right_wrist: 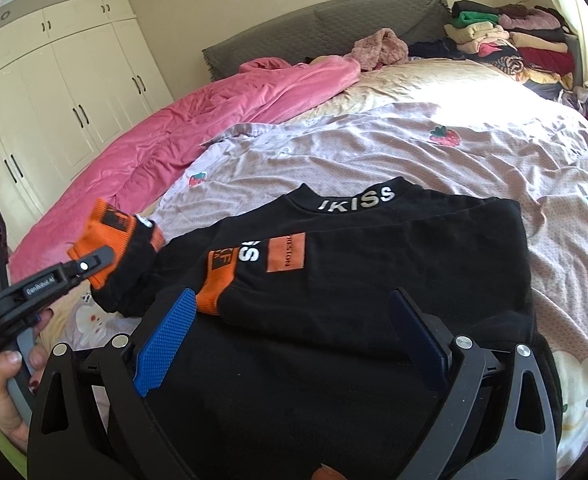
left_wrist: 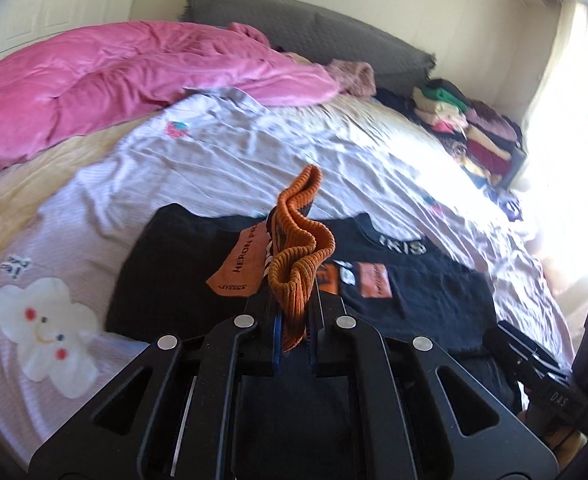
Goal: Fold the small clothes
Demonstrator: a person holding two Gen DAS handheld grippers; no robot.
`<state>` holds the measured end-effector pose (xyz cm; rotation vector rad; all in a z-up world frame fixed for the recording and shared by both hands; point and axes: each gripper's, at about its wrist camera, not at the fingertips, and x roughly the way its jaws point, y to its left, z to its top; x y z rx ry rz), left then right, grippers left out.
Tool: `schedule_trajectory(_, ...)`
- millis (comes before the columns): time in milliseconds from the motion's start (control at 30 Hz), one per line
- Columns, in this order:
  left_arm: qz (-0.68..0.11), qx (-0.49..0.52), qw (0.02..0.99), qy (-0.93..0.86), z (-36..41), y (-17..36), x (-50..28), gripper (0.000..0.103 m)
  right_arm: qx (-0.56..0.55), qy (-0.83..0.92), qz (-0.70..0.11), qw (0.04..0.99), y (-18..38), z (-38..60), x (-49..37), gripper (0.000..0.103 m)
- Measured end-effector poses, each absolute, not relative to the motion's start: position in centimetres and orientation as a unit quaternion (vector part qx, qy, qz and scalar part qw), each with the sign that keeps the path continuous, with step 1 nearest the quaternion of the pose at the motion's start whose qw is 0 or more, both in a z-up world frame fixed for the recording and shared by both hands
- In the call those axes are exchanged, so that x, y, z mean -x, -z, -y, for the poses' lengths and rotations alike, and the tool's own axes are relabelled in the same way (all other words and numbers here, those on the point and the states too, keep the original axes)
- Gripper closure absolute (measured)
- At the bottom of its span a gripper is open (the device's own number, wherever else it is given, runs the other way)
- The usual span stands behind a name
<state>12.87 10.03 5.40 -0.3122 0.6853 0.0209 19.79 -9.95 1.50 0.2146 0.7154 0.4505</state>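
Note:
A small black sweatshirt [right_wrist: 374, 280] with white "IKISS" on the collar and orange patches lies flat on the bed. One sleeve is folded across its chest, its orange cuff [right_wrist: 213, 292] near my right gripper's left finger. My left gripper [left_wrist: 291, 308] is shut on the other sleeve's orange ribbed cuff [left_wrist: 298, 248] and holds it lifted above the shirt [left_wrist: 181, 272]; it also shows in the right wrist view [right_wrist: 93, 260], at the shirt's left. My right gripper [right_wrist: 294, 320] is open and empty, low over the shirt's lower part.
The bed has a lilac sheet [right_wrist: 414, 152] with strawberry and bear prints. A pink duvet [right_wrist: 221, 120] is bunched at the far left. Stacked folded clothes [right_wrist: 506, 40] sit at the far right by the grey headboard [right_wrist: 334, 20]. White wardrobes [right_wrist: 53, 100] stand left.

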Motion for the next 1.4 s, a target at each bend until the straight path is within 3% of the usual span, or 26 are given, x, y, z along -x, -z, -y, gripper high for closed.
schedule_trajectory(100, -0.355, 0.137, 0.925, 0.010, -7.7, -4.2, -13.7, 0.096, -0.111, -0.210, -0.348, 0.907, -1.2, 11.0, -19.8, 0.007)
schedule_trajectory(167, -0.369, 0.131, 0.919, 0.031, -6.5, -3.2, -14.0, 0.089, -0.114, -0.206, -0.350, 0.907, -1.0, 11.6, -19.9, 0.007)
schedule_trajectory(233, -0.381, 0.133, 0.914, 0.051, -5.6, -2.6, -14.3, 0.073, -0.116, -0.202, -0.353, 0.906, -0.8, 11.9, -20.0, 0.007)
schedule_trajectory(500, -0.379, 0.140, 0.914, 0.042, -6.5, -2.5, -13.5, 0.064, -0.115, -0.212, -0.371, 0.897, 0.2, 11.5, -20.3, 0.007)
schedule_trajectory(967, -0.368, 0.090, 0.921, -0.084, -12.1, -2.4, -12.0, 0.029, -0.091, -0.309, -0.419, 0.849, 1.9, 3.8, -20.0, 0.007)
schedule_trajectory(1200, -0.363, 0.101, 0.921, -0.100, -14.1, -2.3, -11.2, 0.028, -0.093, -0.324, -0.444, 0.830, 3.2, 0.7, -21.5, 0.018)
schedule_trajectory(1400, -0.363, 0.100, 0.921, -0.097, -14.3, -2.0, -11.1, 0.028, -0.116, -0.316, -0.470, 0.816, 4.8, -0.5, -23.5, 0.034)
